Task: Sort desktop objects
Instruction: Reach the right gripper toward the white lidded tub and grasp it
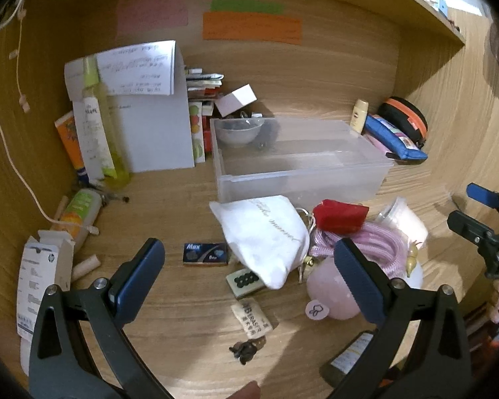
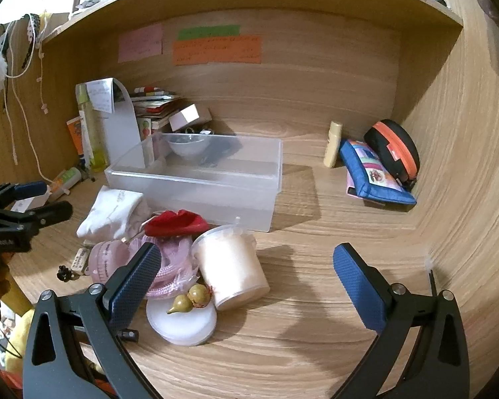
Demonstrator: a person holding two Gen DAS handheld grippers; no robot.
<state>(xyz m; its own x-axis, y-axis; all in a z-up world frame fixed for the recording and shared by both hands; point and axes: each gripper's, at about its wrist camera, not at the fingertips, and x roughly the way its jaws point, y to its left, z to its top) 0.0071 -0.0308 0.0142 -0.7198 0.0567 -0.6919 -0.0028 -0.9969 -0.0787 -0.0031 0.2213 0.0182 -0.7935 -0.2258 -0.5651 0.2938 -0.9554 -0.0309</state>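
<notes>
A clear plastic bin [image 1: 302, 173] [image 2: 196, 179] stands mid-desk with a small clear bowl [image 1: 239, 131] [image 2: 187, 146] in its back corner. In front of it lies a pile: a white cloth pouch [image 1: 266, 232] [image 2: 111, 212], a red pouch [image 1: 341, 216] [image 2: 176, 222], a pink coiled cord [image 1: 379, 239] [image 2: 173, 272], a translucent tub on its side [image 2: 229, 266], a pink round case [image 1: 329, 296] and a gourd charm [image 2: 189, 299] on a white lid [image 2: 183, 324]. My left gripper [image 1: 249, 266] hovers open over the pile. My right gripper [image 2: 246, 266] is open above the tub, holding nothing.
A blue Max box [image 1: 204, 254], a mahjong tile [image 1: 244, 281], a label tag [image 1: 251, 317] and a dark clip [image 1: 244, 352] lie near the front. Bottles, papers and books crowd the back left. A blue pencil case [image 2: 376, 173] and black-orange case [image 2: 394, 149] sit back right.
</notes>
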